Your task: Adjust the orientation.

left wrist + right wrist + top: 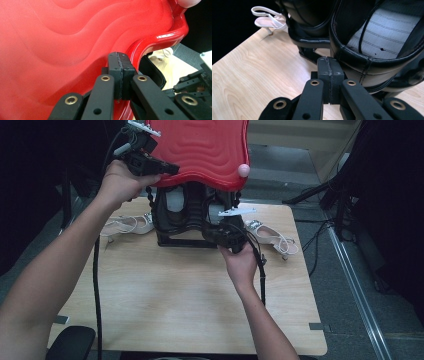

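The red seat (205, 150) with its wavy moulded surface is standing raised on a black frame (180, 217) at the far middle of the table (165, 290), and everything else I am placing against that seat. A small pink knob (243, 170) is sitting at the seat's right front corner.

My left gripper (170, 169) is hovering at the seat's left edge, its jaws pressed together with nothing between them; in the left gripper view my closed jaws are lying right against the glossy red rim (160, 37), though I cannot tell whether they are touching it. My left hand (120, 182) is wrapping the gripper body just left of the seat.

My right gripper (220, 232) is sitting below the seat, at the right side of the black frame, jaws likewise pressed together and empty. In the right gripper view they are lying just beside a black padded edge (352, 56) with a grey lined panel (384, 35) behind it. My right hand (242, 262) is holding it from the near side.

Left of the seat's frame a pale strappy sandal (127, 225) is lying on the table; a second sandal (270, 237) is lying to the frame's right.
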Action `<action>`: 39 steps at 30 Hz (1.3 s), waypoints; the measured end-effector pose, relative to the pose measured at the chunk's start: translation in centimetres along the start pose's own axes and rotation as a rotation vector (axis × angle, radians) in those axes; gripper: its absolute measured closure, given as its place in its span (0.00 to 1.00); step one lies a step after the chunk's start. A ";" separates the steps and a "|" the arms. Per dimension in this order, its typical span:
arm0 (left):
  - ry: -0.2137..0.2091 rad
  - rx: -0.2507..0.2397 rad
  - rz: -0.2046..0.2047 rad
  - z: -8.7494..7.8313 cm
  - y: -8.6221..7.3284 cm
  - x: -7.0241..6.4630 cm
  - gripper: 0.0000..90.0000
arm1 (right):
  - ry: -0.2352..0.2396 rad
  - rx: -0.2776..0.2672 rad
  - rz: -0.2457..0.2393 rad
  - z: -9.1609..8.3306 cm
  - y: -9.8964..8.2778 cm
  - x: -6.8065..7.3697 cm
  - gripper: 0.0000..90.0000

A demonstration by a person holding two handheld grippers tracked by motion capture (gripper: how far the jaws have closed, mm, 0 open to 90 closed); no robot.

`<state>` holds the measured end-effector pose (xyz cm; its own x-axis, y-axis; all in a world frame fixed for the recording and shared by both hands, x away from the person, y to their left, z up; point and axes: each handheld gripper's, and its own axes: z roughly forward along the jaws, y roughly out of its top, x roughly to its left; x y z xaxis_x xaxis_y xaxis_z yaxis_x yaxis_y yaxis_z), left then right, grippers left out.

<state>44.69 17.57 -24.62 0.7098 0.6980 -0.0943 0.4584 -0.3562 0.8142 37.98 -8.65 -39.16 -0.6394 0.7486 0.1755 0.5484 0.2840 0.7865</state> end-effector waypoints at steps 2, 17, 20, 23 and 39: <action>0.000 0.001 -0.002 0.0 0.0 0.0 1.00 | -0.003 -0.005 0.001 0.2 0.3 -0.2 1.00; 0.001 0.000 -0.002 0.0 0.0 0.0 1.00 | -0.040 -0.035 0.023 1.3 2.2 -1.5 1.00; 0.002 0.000 -0.003 0.0 0.0 0.0 1.00 | -0.052 -0.022 0.043 1.7 2.3 -1.9 1.00; 0.001 -0.004 0.005 0.0 -0.1 0.0 1.00 | -0.065 -0.001 0.043 2.4 2.0 -2.2 1.00; -0.015 -0.019 -0.011 -2.0 -0.3 -0.8 0.92 | 0.060 -0.091 0.011 -0.2 -1.8 -1.7 0.77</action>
<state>42.91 18.42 -23.66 0.7128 0.6923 -0.1121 0.4565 -0.3366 0.8236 37.95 -10.53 -40.70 -0.6663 0.7133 0.2173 0.5062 0.2187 0.8343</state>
